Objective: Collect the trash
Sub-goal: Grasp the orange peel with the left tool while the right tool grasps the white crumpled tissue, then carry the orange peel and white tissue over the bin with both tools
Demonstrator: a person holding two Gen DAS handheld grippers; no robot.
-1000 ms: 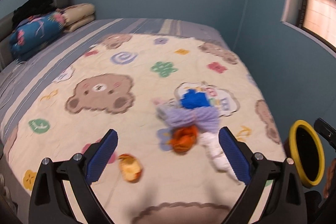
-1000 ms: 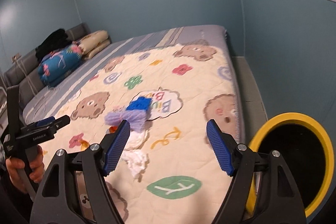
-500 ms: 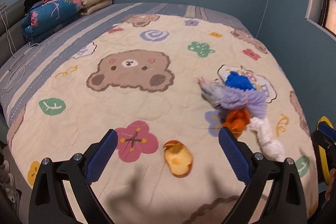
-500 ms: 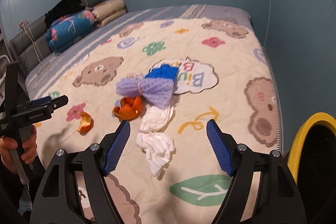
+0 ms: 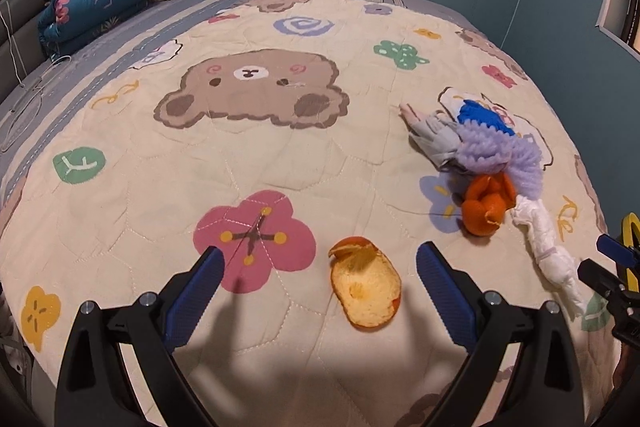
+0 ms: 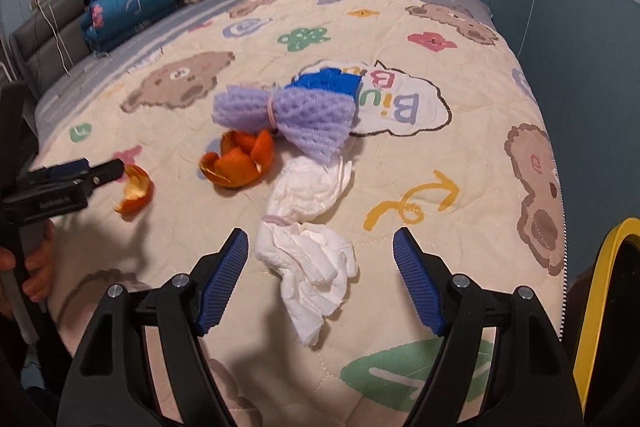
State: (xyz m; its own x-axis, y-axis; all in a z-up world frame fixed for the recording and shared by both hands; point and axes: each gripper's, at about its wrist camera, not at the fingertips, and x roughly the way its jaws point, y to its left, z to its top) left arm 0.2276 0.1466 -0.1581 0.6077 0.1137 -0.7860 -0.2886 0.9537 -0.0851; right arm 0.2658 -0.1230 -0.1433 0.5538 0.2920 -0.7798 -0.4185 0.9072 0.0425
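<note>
Nothing looked collected yet: both orange peels (image 5: 366,287) (image 6: 240,163), the white tissue wad (image 6: 308,255) and mesh scraps (image 6: 288,115) lay on the bed (image 5: 160,167), each tool (image 5: 318,283) (image 6: 320,267) wide and empty above one, the yellow-rimmed bin (image 6: 596,291) beside the bed.

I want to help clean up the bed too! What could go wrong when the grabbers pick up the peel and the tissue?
The left gripper is open over a thin, curled orange peel lying flat on the quilt; its fingers might pinch the soft quilt too. The right gripper is open around a long white tissue tied in the middle; grabbed at one end, the rest may dangle and miss the yellow-rimmed bin.
</note>
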